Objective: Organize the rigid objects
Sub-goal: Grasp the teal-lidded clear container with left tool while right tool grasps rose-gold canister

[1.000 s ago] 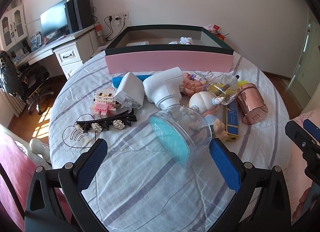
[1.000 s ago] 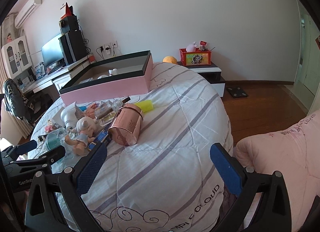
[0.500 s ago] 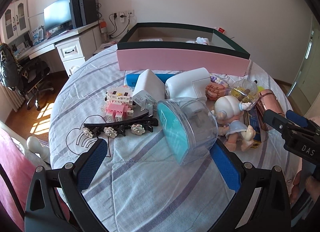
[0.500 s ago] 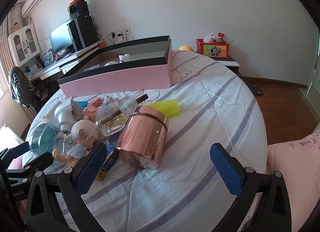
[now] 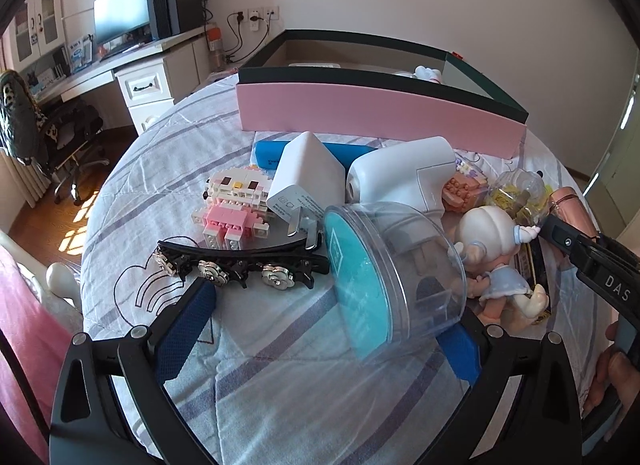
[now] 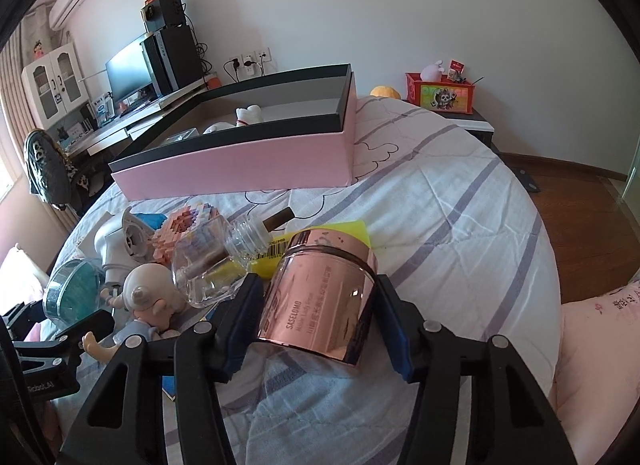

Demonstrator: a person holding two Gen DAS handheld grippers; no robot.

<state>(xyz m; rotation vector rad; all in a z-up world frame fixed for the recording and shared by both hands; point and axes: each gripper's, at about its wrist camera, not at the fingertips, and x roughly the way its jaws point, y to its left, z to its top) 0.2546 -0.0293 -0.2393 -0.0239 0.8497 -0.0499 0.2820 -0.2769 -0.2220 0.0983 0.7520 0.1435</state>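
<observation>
Right wrist view, jaws once wide, now closing around rose-gold canister (image 6: 320, 297), apparently touching, left jaws wide.

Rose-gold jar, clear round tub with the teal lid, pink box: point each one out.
rose-gold jar (image 6: 320, 297), right wrist view, on its shiny side wall.
clear round tub (image 5: 416, 265), left wrist view, on its transparent wall.
pink box (image 5: 376, 117), left wrist view, on its pink front wall.
</observation>
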